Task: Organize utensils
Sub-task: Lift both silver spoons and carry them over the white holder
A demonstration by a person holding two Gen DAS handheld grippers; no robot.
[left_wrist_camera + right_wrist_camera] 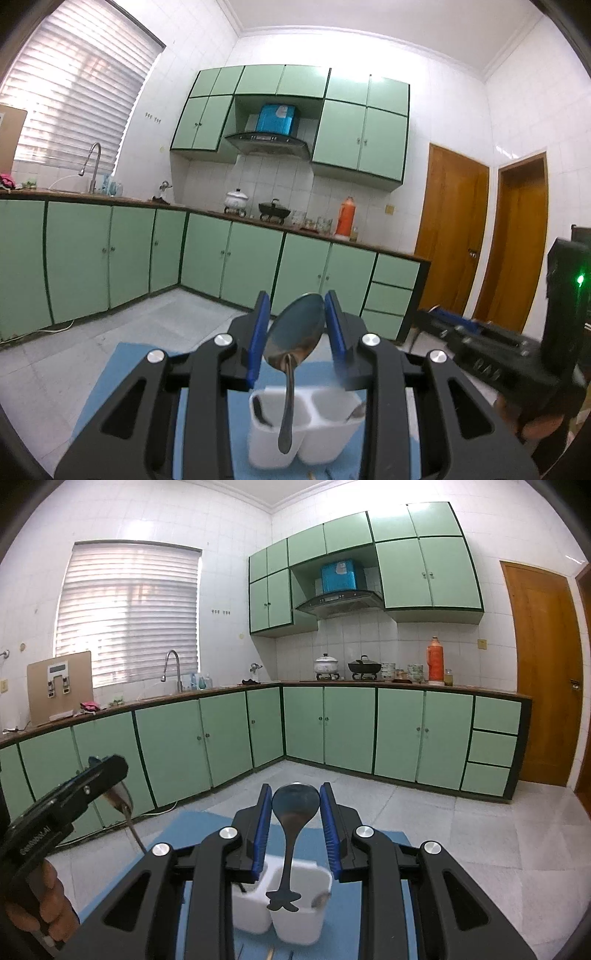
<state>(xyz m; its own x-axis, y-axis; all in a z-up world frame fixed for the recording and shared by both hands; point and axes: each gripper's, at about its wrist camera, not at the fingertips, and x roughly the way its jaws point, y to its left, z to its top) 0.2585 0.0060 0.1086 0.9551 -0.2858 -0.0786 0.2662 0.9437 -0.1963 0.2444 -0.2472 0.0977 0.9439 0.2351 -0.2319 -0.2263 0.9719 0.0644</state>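
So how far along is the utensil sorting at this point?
Partly done. The white two-compartment holder already has a utensil handle showing in each side. In hand: the left tongs grip a steel spoon, the right tongs a dark spoon, both raised above the holder. Left: dropping both in.

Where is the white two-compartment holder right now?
The white holder stands on the blue mat, low centre in both wrist views, below the two held spoons.

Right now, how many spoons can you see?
4: one spoon in the left gripper, one in the right gripper, one in each holder compartment. More may be hidden.
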